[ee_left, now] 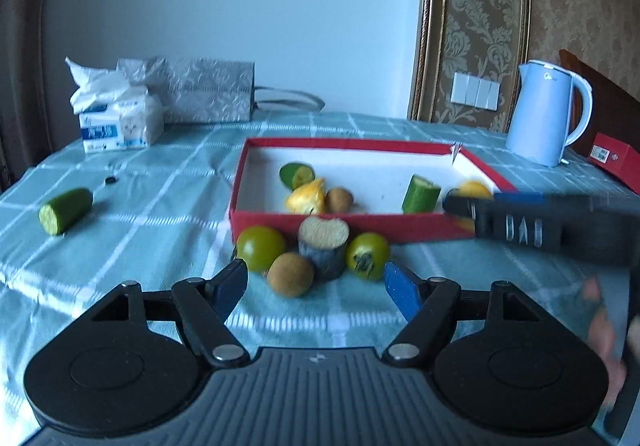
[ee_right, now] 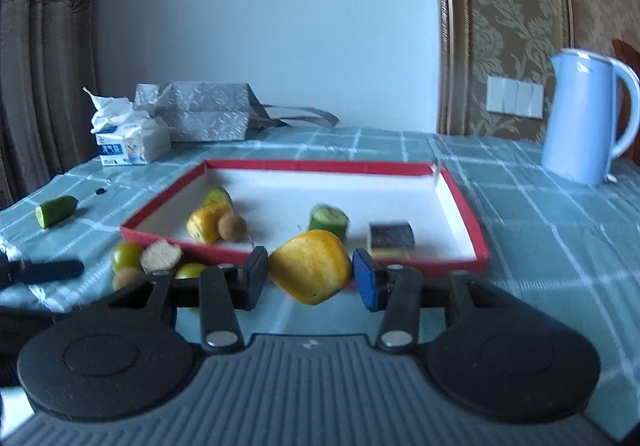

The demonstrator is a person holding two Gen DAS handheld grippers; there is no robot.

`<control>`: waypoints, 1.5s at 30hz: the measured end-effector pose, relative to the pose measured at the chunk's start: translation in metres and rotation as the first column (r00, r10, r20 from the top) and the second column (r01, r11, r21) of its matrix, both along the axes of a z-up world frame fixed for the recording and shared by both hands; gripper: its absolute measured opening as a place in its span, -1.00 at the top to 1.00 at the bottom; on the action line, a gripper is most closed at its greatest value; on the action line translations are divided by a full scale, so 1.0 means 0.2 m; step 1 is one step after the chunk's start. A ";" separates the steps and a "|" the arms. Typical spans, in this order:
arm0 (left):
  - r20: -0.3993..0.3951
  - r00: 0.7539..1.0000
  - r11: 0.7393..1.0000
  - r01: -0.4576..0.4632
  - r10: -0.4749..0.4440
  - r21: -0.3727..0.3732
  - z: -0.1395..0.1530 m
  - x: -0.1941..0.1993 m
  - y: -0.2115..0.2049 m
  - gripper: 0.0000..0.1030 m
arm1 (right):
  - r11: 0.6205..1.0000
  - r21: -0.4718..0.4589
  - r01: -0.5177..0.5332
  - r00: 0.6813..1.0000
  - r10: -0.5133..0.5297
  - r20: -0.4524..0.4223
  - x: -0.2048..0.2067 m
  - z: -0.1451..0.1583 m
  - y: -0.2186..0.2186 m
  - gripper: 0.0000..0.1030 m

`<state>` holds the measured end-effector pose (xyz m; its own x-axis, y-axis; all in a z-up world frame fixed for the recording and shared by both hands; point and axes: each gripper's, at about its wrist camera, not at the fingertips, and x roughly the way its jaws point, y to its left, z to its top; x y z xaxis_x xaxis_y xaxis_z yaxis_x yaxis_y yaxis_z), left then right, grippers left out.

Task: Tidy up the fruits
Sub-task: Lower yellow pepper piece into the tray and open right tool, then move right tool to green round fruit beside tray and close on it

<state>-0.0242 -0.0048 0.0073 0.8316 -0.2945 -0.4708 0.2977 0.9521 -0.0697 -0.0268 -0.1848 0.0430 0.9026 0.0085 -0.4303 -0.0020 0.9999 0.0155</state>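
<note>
Right claw [ee_right: 310, 278] clamped on yellow fruit chunk [ee_right: 308, 266], hiding red box [ee_right: 460, 198] near wall. Left claw [ee_left: 316, 286] open, empty, short of blurred fruit cluster [ee_left: 312, 250].

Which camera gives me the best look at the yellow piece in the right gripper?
The right wrist view: the yellow piece fills the centre, clamped between the right gripper's pads in front of the red box. The left wrist view shows only a yellow sliver behind that gripper's black body.

Hand [ee_left: 604, 346] blurred at right edge, kettle [ee_right: 588, 118] handle cut off, box [ee_right: 464, 202] rim motion-smeared
</note>
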 end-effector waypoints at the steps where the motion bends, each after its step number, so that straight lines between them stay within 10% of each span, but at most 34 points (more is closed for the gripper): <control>1: -0.007 1.000 1.000 0.001 -0.001 -0.003 -0.01 0.00 0.01 -0.46 | 1.000 -0.014 -0.006 1.000 0.006 0.006 0.03 0.02 0.01 0.14; 21: -0.057 0.998 1.000 0.000 -0.002 -0.026 -0.06 0.04 0.06 -0.46 | 0.987 -0.154 0.038 0.987 -0.061 -0.150 0.73 -0.12 0.12 0.13; 26: -0.065 0.998 1.000 0.001 -0.003 -0.022 -0.06 0.05 0.06 -0.46 | 0.992 -0.112 0.055 0.989 -0.070 -0.132 0.69 -0.10 0.10 -0.19; 45: -0.022 0.998 0.997 -0.052 0.054 0.058 -0.07 0.01 0.04 -0.46 | 0.989 -0.034 -0.143 0.986 0.139 -0.094 0.08 -0.07 0.11 -0.17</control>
